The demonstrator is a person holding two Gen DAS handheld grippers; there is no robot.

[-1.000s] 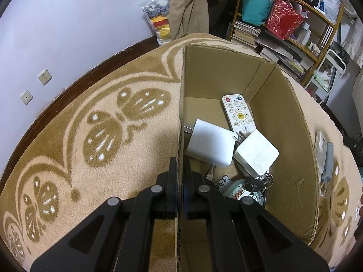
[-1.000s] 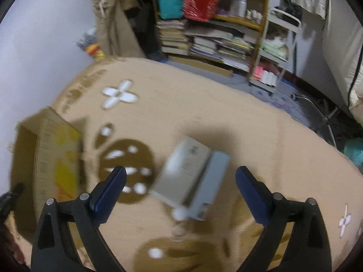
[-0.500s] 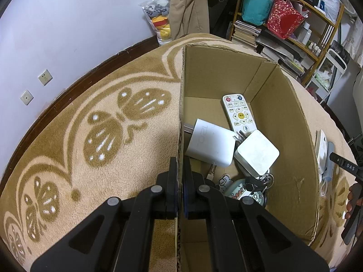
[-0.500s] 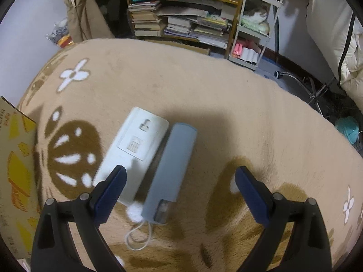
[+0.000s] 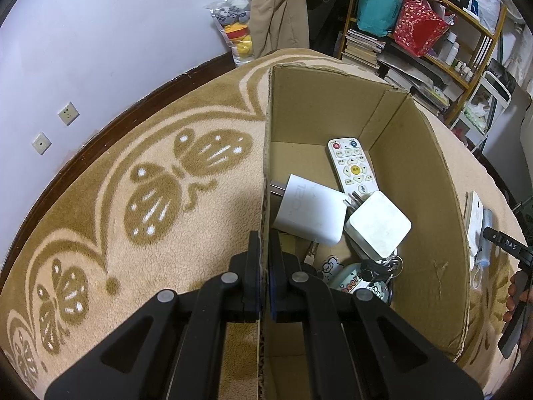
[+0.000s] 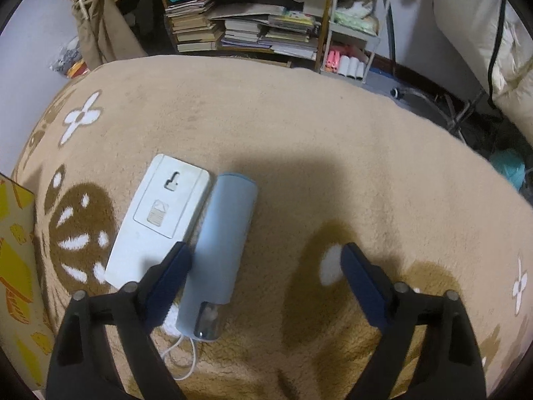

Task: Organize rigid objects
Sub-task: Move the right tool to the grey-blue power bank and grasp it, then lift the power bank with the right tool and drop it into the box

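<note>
Left tool (image 5: 265, 266) is pinching the cardboard box (image 5: 429, 166) wall, steadying it. Right tool (image 6: 263, 266) is spread, jaws just closing, straddling the blue-grey device (image 6: 223, 243) on the carpet (image 6: 333, 140); pads not yet touching. Next: centre and close. White remote (image 6: 160, 220) is lying flush alongside, crowding the left pad (image 6: 168, 275); wrist cord (image 6: 183, 356) is trailing.

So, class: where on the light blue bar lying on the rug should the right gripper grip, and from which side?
Grip the light blue bar across its narrow width near the middle, coming from above. It lies flat, long and slim, with a white remote tight against one long side.
</note>
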